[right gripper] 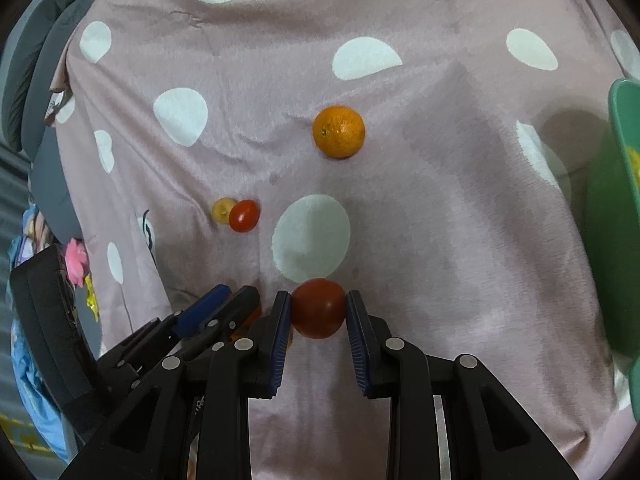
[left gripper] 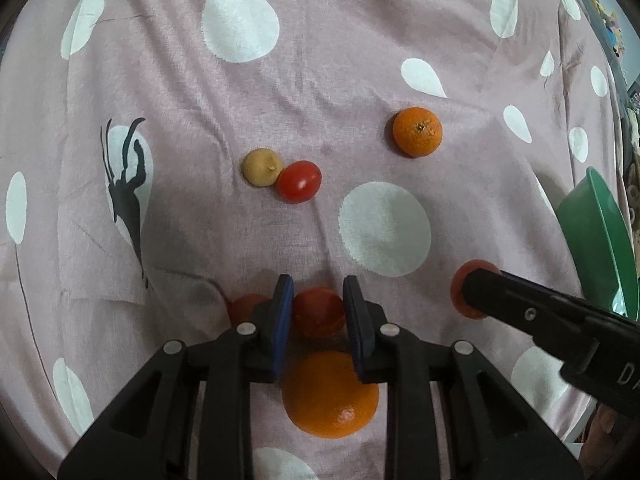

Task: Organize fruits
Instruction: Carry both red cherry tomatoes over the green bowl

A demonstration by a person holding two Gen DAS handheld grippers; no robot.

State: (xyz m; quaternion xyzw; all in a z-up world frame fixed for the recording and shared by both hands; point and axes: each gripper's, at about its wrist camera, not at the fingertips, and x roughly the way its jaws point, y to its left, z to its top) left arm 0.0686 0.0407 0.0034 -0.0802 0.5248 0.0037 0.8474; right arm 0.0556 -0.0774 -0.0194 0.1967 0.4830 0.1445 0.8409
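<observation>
My left gripper (left gripper: 318,312) has its jaws on both sides of a red tomato (left gripper: 319,312); whether the pads touch it is unclear. A second red tomato (left gripper: 244,307) lies just left of it and a large orange (left gripper: 330,394) sits beneath the fingers. My right gripper (right gripper: 318,310) is shut on another red tomato (right gripper: 318,308), also seen in the left wrist view (left gripper: 460,286). Farther off lie an orange (left gripper: 417,131) (right gripper: 339,131), a small red tomato (left gripper: 299,181) (right gripper: 244,216) and a yellowish fruit (left gripper: 262,167) (right gripper: 222,210) touching it.
A green bowl (left gripper: 596,236) (right gripper: 622,200) stands at the right edge. Everything lies on a pink cloth with white dots (left gripper: 240,28) (right gripper: 440,220). Clutter and a pink flower toy (right gripper: 76,262) lie off the cloth's left edge.
</observation>
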